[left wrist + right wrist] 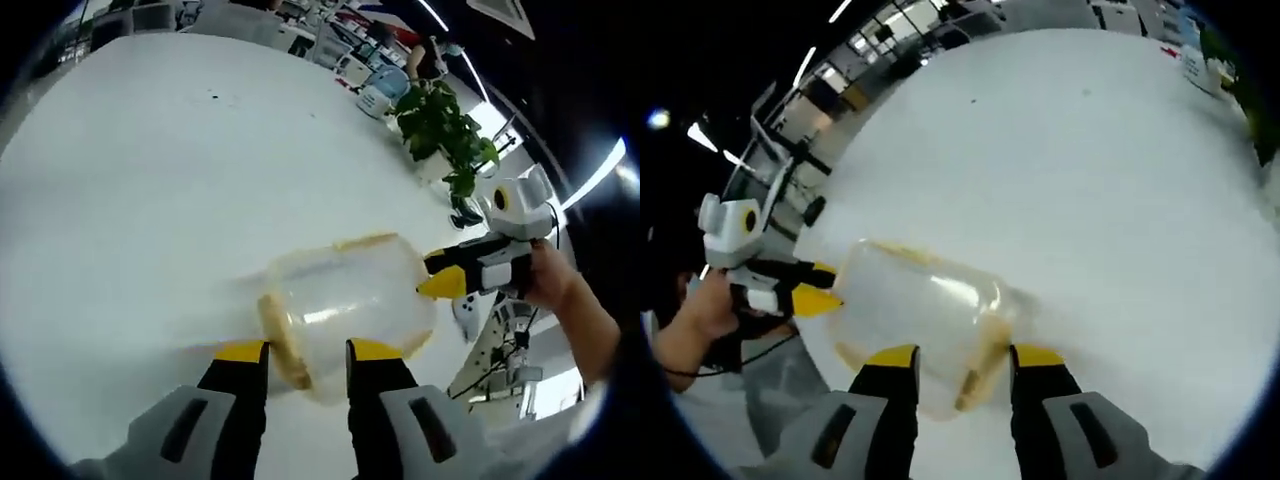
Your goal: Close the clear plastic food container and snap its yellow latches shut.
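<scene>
Container: clear plastic food container [345, 305], lid on, near the white table's [150, 180] edge.
Left gripper [307, 352]: jaws open, astride container's latch end.
Right gripper [962, 357]: jaws open, astride opposite end.
Room: wide bare table beyond the container.

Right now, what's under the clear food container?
The white table lies under the clear container. Its contact patch is hidden by the tub and the left claw.

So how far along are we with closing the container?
Done: the lid looks seated on the clear container on the white table. In hand: the left tongs and right tongs flank it from opposite ends, apparently open. Left: the yellow latches; too blurred to tell whether any have snapped.
</scene>
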The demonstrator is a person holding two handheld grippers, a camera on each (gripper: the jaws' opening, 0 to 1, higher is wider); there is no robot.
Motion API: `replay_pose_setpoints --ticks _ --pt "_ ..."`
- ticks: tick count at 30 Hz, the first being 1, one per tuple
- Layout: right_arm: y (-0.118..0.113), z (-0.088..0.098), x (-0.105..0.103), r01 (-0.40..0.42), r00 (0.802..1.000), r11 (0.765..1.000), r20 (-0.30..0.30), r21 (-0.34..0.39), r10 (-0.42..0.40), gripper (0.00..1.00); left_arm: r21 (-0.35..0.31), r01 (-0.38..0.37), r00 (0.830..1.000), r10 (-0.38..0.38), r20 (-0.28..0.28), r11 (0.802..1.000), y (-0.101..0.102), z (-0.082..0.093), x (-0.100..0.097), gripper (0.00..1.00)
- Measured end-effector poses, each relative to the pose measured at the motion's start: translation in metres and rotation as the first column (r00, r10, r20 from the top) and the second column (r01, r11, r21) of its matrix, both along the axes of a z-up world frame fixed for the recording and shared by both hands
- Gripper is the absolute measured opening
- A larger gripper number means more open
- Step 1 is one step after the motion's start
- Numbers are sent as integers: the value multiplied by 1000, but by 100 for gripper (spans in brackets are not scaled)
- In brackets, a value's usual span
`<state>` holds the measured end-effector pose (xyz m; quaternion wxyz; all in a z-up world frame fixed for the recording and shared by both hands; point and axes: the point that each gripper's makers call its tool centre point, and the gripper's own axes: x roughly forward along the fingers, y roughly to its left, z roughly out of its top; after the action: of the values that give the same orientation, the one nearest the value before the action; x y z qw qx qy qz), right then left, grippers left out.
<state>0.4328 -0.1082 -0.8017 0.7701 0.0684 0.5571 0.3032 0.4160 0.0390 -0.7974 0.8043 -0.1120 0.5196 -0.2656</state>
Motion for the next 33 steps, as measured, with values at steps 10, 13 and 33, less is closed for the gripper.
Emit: replay_pose_setpoints --ticks 10,13,33 --pt "4 0 -4 -6 1000 1000 -23 -29 5 29 1 -34 999 34 -26 999 -3 -1 2 23" --pt "1 -2 -10 21 997 1000 -71 -7 -22 25 21 4 1000 -3 -27 1000 6 3 -1 22" --pt "6 0 -10 35 998 999 -46 -15 -35 28 16 -6 1000 6 -22 1000 0 0 8 23"
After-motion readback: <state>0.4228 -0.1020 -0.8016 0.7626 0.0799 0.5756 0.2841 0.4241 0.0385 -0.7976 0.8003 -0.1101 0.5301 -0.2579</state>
